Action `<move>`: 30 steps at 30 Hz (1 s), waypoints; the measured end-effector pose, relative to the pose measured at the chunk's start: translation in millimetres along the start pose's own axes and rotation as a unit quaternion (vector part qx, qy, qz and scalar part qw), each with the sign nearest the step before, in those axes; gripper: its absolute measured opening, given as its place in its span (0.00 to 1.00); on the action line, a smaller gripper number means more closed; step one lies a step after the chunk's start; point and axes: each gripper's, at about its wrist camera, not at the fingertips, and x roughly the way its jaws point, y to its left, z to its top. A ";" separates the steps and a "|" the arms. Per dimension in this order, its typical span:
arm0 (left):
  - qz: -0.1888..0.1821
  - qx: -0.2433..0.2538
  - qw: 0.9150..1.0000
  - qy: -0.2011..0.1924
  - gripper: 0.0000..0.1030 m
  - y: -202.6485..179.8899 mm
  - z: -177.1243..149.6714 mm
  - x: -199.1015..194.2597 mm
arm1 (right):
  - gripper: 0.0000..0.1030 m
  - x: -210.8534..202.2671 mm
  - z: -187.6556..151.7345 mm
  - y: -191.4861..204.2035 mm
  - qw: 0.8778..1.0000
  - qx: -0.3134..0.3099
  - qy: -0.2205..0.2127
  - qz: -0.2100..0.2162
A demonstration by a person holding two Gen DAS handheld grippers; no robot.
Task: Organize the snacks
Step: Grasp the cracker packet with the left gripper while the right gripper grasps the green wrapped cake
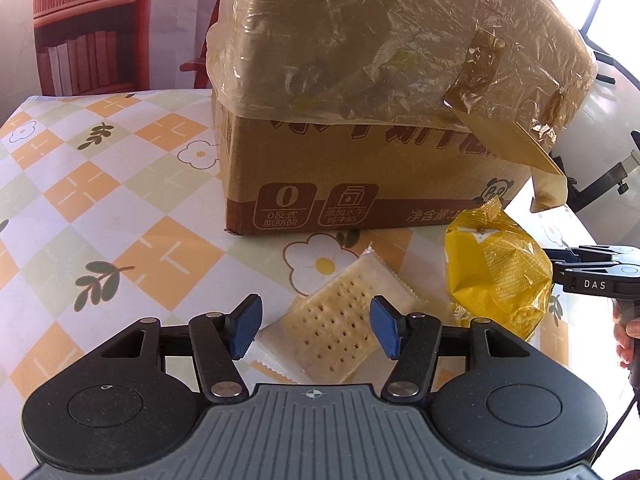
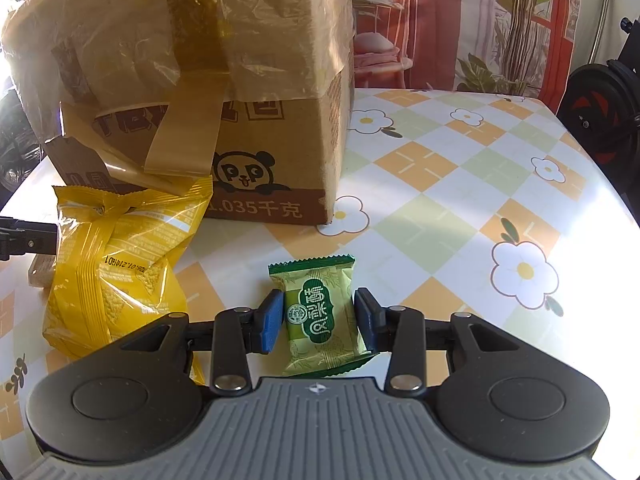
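The right gripper (image 2: 316,322) squeezes the green snack (image 2: 322,318), which points away toward the box (image 2: 276,128). The left gripper (image 1: 316,326) is wide open and empty, with the cracker (image 1: 340,320) lying slantwise just under its pads.

I see a clear-wrapped cracker packet (image 1: 338,320) lying flat on the table, a crumpled yellow snack bag (image 1: 498,272) just right of it, and a small green pastry packet (image 2: 320,314) lying flat, all before a cardboard box (image 1: 340,184).

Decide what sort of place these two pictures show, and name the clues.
Probably a room in a home: a table with a flowered checked tablecloth, a taped cardboard box beside wrapped snacks, and bookshelves behind.
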 end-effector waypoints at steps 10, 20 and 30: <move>0.020 0.022 0.999 0.014 0.65 -16.7 -14.2 -3.3 | 0.40 1.1 -0.7 2.2 1.000 0.007 0.002 0.007; 0.050 0.029 0.998 0.001 0.64 -35.9 -3.4 10.1 | 0.40 -0.7 -4.1 4.9 1.000 0.003 -0.004 0.009; 0.076 0.004 0.997 -0.019 0.49 -31.6 -19.1 -3.2 | 0.40 -1.1 -4.4 4.6 1.000 0.004 -0.007 0.009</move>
